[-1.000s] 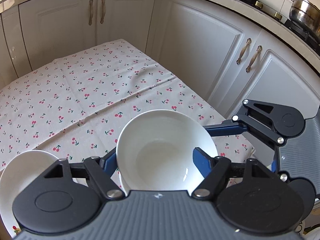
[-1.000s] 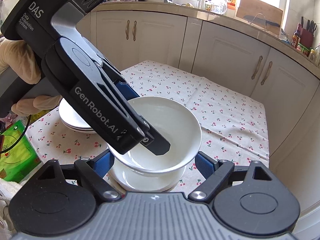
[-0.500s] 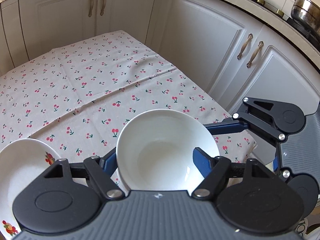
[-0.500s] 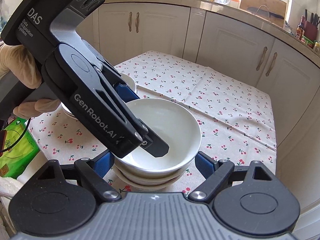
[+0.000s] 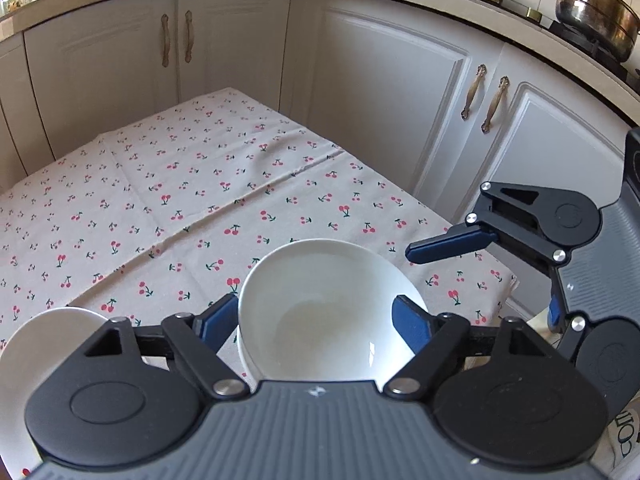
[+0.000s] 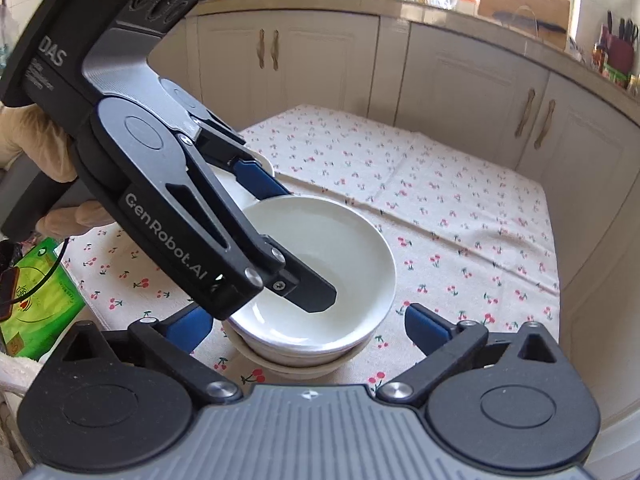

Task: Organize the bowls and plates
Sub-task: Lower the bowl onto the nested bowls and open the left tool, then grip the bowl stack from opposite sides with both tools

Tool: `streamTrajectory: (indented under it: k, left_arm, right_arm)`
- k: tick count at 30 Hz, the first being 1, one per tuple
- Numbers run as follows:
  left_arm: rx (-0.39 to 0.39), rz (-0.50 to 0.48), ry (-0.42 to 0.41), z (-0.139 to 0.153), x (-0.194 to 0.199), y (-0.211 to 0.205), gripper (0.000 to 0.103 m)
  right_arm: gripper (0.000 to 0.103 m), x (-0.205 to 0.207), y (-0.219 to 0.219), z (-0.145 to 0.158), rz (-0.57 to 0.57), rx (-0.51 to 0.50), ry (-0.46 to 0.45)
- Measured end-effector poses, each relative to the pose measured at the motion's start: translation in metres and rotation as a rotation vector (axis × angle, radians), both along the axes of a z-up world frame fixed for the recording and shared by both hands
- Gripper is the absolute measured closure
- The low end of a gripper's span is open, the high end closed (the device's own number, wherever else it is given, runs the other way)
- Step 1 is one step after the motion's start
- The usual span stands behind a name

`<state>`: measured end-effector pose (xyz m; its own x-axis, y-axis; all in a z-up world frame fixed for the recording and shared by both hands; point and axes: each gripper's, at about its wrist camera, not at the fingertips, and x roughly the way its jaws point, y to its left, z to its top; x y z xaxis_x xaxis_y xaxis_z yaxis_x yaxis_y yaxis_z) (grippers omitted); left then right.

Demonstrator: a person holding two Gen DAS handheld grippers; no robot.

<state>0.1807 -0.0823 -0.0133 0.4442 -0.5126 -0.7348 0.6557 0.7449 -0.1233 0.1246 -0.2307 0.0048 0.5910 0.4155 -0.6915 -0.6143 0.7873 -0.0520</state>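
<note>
Left hand-held gripper (image 6: 280,236) has just been opening; one finger sits inside the top bowl (image 5: 328,308), the other outside its rim, pads no longer pinching. That bowl now rests nested on the bowl stack (image 6: 296,364) on the worktop (image 5: 180,200), so I judge the placement done. Right hand-held gripper (image 6: 308,324) has also just been widening and is fully open, clear of the stack. Plates (image 5: 36,356) sit left; the cloth ahead lies free, its near edge close.
</note>
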Motion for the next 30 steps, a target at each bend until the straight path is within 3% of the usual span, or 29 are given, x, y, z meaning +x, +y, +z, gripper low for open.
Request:
streamTrajectory:
  k: [3,10,14,21,26,30]
  left_arm:
    - [-0.026,0.007,-0.034,0.004,-0.005,0.011,0.012]
    - [-0.142,-0.074,-0.040,0.010,-0.017,0.025,0.012]
    - [-0.135,-0.140,-0.046,0.007,-0.021,0.016,0.012]
    - [-0.171,-0.116,0.017,-0.006,-0.013,0.027,0.012]
    - [-0.132,-0.140,-0.079,0.002,-0.031,0.035,0.008]
    - [-0.040,-0.156,-0.135,0.000,-0.043,0.045,0.005]
  right_arm:
    - [0.000,-0.003,-0.003,0.002,0.001,-0.001,-0.018]
    - [0.000,-0.004,-0.007,0.001,-0.021,0.006,-0.023]
    - [0.000,-0.005,-0.008,-0.003,-0.030,0.005,-0.008]
    - [0.000,-0.009,-0.009,-0.004,-0.037,-0.018,-0.010]
    - [0.000,-0.011,-0.012,-0.004,-0.007,-0.040,-0.014]
    - [0.000,-0.008,-0.016,-0.010,0.032,-0.065,0.009]
